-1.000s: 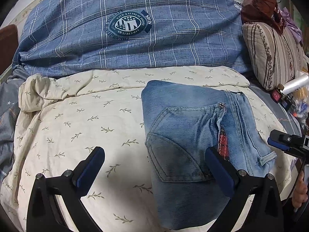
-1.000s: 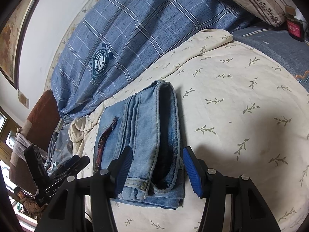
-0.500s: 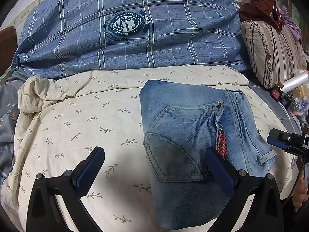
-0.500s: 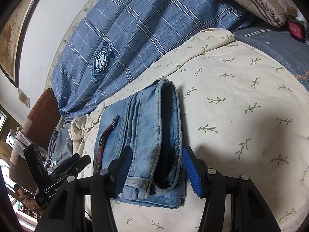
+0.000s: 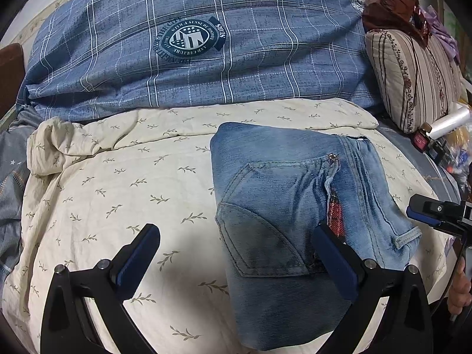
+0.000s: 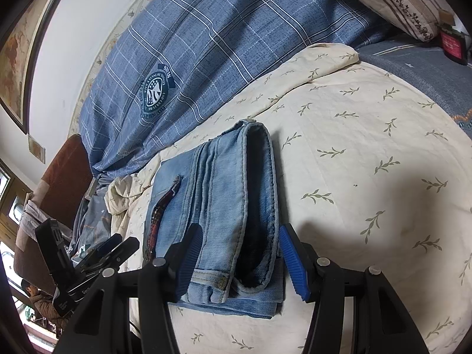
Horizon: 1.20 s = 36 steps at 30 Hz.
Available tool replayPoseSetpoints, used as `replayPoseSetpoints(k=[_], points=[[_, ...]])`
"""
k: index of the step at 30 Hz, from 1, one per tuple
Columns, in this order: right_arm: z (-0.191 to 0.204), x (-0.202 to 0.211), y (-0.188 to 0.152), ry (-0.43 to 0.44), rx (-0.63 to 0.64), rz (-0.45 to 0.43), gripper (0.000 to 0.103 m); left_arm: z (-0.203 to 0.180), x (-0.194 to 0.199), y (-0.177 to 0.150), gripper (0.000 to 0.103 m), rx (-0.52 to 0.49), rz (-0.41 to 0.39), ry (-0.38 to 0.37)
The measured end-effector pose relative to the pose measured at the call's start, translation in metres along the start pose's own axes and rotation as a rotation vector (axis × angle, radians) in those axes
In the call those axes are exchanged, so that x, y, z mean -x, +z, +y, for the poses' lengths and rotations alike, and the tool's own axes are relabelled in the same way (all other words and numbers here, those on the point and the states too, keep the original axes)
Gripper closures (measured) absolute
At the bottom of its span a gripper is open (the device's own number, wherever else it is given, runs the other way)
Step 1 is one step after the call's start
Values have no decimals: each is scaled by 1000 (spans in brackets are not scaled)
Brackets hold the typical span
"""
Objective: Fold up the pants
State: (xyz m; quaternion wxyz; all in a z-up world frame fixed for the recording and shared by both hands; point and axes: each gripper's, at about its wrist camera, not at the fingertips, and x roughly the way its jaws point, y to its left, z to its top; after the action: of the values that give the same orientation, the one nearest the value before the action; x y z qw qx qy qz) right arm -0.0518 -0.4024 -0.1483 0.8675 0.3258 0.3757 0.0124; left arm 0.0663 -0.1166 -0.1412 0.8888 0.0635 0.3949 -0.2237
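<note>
The folded blue jeans (image 5: 283,206) lie flat on the cream leaf-print quilt (image 5: 118,183), back pocket up and a red patch by the zip. My left gripper (image 5: 236,247) stands open and wide over their near end, its right finger above the denim and its left finger over bare quilt. In the right wrist view the jeans (image 6: 224,194) show their stacked waistband edges. My right gripper (image 6: 240,253) is open, and its blue pads straddle that end without pressing on it. The right gripper (image 5: 424,215) also shows at the jeans' right edge, and the left gripper (image 6: 112,250) at their far side.
A blue checked duvet (image 5: 191,59) with a round badge is heaped behind the quilt. A striped floral pillow (image 5: 413,79) and small bottles (image 5: 424,138) sit at the right. A brown chair (image 6: 65,171) stands beside the bed. A hand (image 5: 460,289) holds the right gripper.
</note>
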Motion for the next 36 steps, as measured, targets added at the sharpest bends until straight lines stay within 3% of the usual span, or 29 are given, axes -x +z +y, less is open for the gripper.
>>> replayPoseSetpoints(k=[36], points=[[4, -6, -1, -3, 11, 15, 44, -6, -2, -1, 0, -23, 9, -17]])
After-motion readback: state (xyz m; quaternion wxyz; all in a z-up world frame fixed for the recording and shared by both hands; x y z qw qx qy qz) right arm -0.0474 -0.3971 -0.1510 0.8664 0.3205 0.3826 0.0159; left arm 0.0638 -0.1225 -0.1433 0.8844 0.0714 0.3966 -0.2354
